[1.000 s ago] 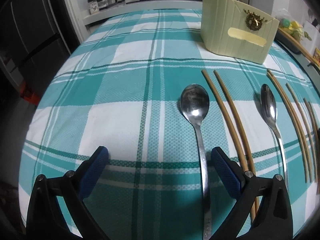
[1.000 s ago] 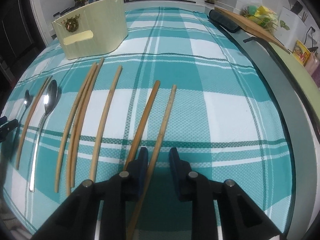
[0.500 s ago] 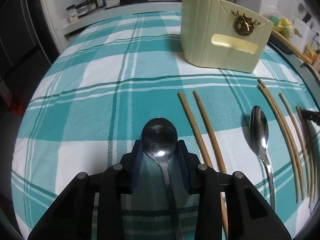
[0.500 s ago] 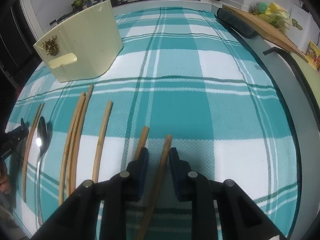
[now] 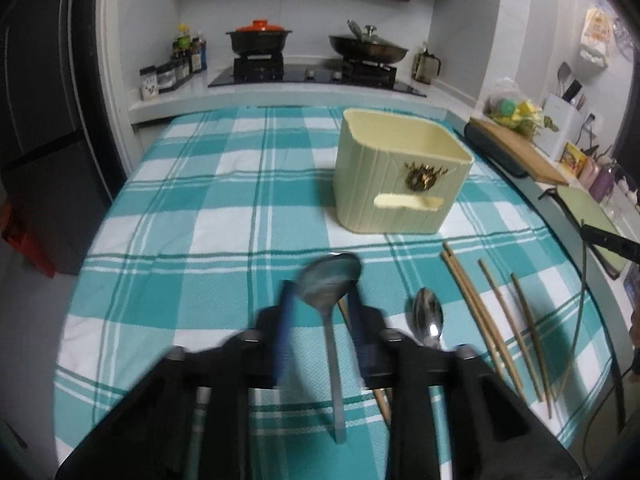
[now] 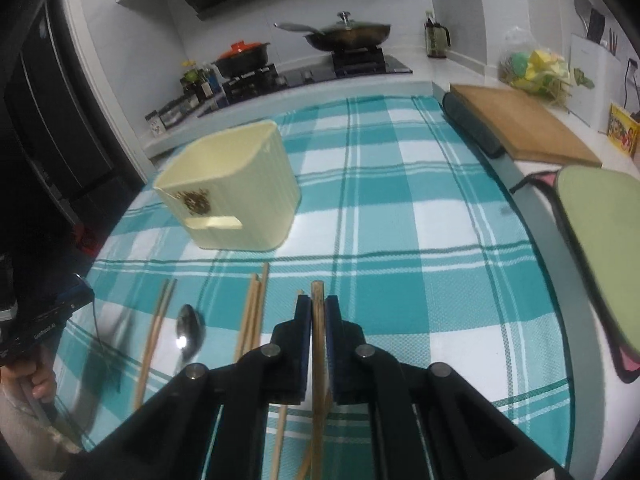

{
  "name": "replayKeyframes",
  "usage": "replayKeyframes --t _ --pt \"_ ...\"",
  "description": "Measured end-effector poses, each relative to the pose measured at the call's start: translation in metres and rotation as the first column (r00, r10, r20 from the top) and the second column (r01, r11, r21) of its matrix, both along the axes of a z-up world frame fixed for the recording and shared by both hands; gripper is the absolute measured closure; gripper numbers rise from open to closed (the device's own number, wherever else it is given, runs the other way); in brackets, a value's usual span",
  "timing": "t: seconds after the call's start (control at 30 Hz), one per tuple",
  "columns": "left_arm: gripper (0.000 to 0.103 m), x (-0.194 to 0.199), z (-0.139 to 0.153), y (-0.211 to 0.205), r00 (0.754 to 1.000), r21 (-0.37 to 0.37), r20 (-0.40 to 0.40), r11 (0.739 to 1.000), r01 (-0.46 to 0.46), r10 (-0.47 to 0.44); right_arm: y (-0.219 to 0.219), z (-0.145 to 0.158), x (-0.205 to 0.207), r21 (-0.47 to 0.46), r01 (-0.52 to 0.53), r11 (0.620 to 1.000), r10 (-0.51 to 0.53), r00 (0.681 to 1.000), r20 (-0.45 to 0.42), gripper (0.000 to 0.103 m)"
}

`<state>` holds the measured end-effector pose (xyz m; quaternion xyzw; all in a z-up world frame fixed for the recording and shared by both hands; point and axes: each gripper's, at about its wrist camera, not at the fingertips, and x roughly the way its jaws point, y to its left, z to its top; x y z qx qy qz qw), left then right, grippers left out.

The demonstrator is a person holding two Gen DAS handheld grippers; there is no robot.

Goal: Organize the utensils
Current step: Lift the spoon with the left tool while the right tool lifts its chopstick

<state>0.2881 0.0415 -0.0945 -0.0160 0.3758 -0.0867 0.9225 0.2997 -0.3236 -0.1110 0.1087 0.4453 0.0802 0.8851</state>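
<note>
Your left tool (image 5: 320, 300) is clenched on a spoon (image 5: 330, 280), bowl raised past the fingertips, handle running back between the fingers. Your right tool (image 6: 318, 316) grips a chopstick (image 6: 318, 344), its tip just beyond the pads. The cream holder (image 5: 400, 172) stands beyond both toward the bench's far edge. A second spoon (image 5: 428, 316) and loose chopsticks (image 5: 472, 304) lie on the checked cloth (image 5: 200, 220).
</note>
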Motion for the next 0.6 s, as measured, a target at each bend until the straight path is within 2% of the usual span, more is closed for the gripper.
replayKeyframes --t 0.1,0.17,0.23,0.4,0.47,0.5,0.53,0.6 --pt "0.101 -0.009 0.021 0.005 0.999 -0.053 0.031 0.998 0.023 -0.021 0.009 0.039 -0.021 -0.003 -0.018 1.0 0.019 0.996 0.091 0.096" --pt "0.102 -0.013 0.03 0.004 0.997 -0.047 0.075 0.998 0.03 -0.027 0.015 0.059 -0.033 -0.013 -0.027 1.0 0.029 0.989 0.144 0.096" --pt "0.103 -0.011 0.03 0.005 0.996 -0.053 0.084 0.998 0.033 -0.028 0.019 0.074 -0.043 -0.017 -0.032 0.999 0.035 0.982 0.187 0.096" --pt "0.103 -0.004 0.018 0.015 0.999 -0.084 0.032 0.996 0.004 -0.002 0.028 0.094 -0.056 -0.011 -0.043 0.999 0.044 0.968 0.247 0.096" --pt "0.099 0.002 0.008 0.018 1.0 -0.076 -0.011 0.997 -0.016 0.015 0.028 0.099 -0.06 0.0 -0.045 0.999 0.043 0.965 0.26 0.096" --pt "0.083 0.007 0.001 0.02 0.999 -0.076 -0.039 0.997 -0.022 0.019 0.028 0.101 -0.062 0.006 -0.049 0.999 0.045 0.964 0.264 0.096" --pt "0.057 0.011 -0.006 0.02 0.998 -0.072 -0.06 0.997 -0.028 0.024 0.028 0.103 -0.064 0.01 -0.051 0.999 0.046 0.962 0.269 0.096" --pt "0.038 0.021 -0.022 0.017 0.995 -0.043 -0.096 0.998 -0.042 0.038 0.029 0.103 -0.067 0.014 -0.057 0.998 0.051 0.959 0.277 0.096"
